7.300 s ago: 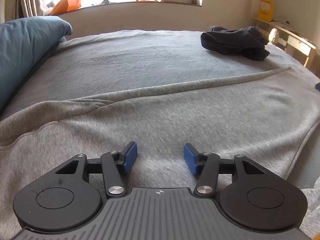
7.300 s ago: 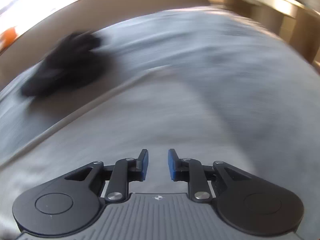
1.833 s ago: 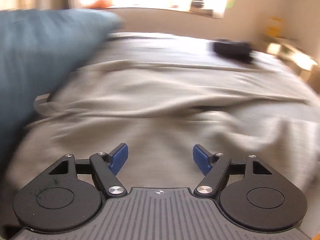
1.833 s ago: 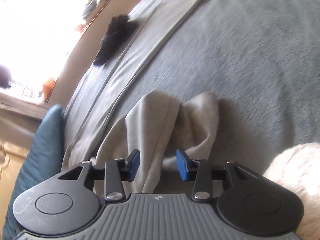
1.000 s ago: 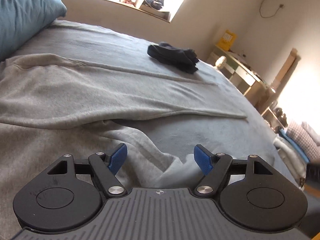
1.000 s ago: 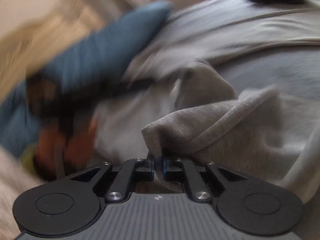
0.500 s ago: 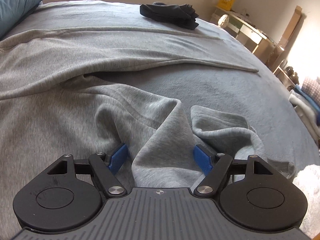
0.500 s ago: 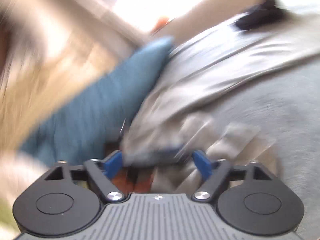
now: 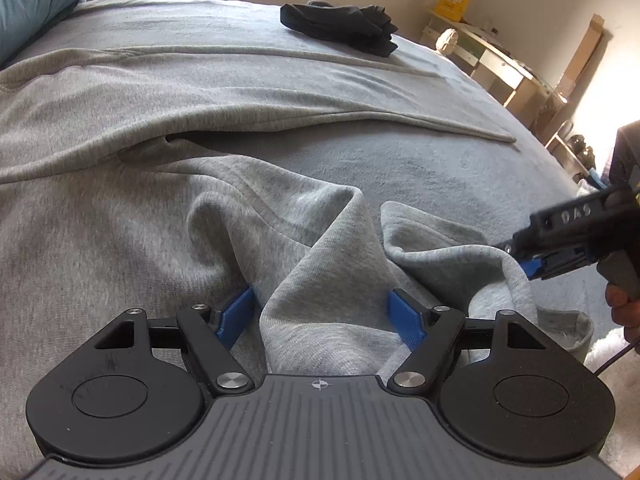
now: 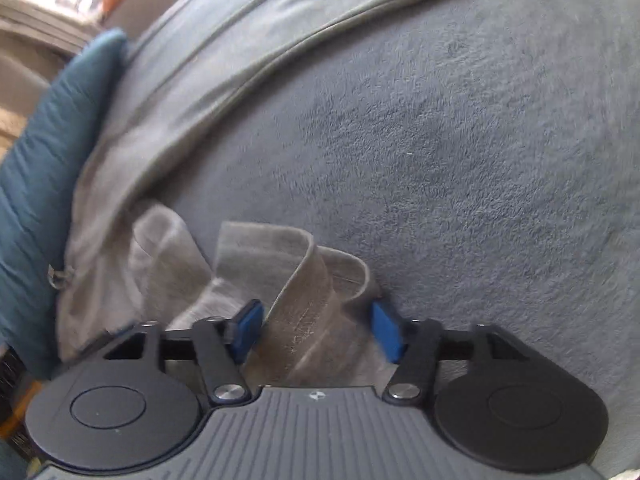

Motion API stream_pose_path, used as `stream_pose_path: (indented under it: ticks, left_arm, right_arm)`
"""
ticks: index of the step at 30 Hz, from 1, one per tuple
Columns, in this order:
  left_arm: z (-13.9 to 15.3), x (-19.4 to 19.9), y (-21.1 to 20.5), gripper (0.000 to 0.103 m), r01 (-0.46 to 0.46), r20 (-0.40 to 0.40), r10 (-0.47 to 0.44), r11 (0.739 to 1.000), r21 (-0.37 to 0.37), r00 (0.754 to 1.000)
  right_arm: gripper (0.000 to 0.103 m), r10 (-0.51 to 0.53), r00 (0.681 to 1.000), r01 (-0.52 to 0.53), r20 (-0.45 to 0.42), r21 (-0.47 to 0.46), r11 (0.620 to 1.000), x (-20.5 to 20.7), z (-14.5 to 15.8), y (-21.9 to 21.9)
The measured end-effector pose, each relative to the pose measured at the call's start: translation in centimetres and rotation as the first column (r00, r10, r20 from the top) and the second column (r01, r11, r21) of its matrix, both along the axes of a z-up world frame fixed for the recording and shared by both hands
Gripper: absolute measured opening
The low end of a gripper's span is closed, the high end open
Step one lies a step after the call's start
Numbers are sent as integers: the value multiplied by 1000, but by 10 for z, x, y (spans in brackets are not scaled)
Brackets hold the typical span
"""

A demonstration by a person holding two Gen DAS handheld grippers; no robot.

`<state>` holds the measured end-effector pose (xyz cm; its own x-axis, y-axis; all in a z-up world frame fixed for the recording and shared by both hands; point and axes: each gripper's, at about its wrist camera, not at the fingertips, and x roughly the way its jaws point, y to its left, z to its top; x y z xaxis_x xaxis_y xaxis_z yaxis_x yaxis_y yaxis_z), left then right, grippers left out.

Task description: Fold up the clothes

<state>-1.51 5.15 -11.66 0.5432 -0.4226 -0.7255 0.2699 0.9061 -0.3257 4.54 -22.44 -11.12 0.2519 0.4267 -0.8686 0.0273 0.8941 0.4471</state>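
A light grey garment (image 9: 200,112) lies spread on the bed, its near end bunched into raised folds. My left gripper (image 9: 320,314) is open and points down at it, with one upright fold standing between the blue pads. In the left wrist view my right gripper (image 9: 532,268) reaches in from the right, at the garment's curled hem, with a person's hand (image 9: 624,308) behind it. In the right wrist view the right gripper (image 10: 316,330) has its jaws closing around a ribbed band of the garment (image 10: 296,312); the pads stand apart from the cloth.
The bed carries a grey fleece blanket (image 9: 400,168). A teal pillow (image 9: 36,0) lies at the far left and a pile of black clothes (image 9: 340,28) at the far end. Shelves (image 9: 500,64) stand along the right wall. White fluffy fabric (image 9: 608,352) shows at the bed's near right.
The left gripper sank onto the bunched fold, then held still. The right gripper let go of the cloth it was shut on, swung across, and now straddles the ribbed band.
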Motion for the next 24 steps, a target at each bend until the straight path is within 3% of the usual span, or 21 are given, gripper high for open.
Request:
stream_pose_path:
  ticks: [2,4,7,14,18,24]
  left_arm:
    - [-2,1,-2,75,1,-2,-1,1000,-1,1000]
    - [-3,2,-3,75,4,-2,-4,1000,0,1000]
    - [-3,3,-5,75,4,-1,-4,1000,2,1000]
    - [9,6,3,75,-46,5,46,998,-33,999]
    - [18,10,7,75,-73,31,74,997,-37,997]
    - [15,22,1,75,-84,29,85,996,-35,996]
  right_arm:
    - [39,26,1000,-26,4,-36,999,-1,1,-1]
    - [18,43,999,-43,4,-62,997,-2,1,-4]
    - [8,38,999,-38,11,-46,998,-3,4,-12]
    - [5,-90,979,102,180,-55,993,-5,53,-71]
    - [5,-206,928,251,311,-114,961,-2,97,-132]
    - [5,-318,822,450,473,-196,871,4,144,-222]
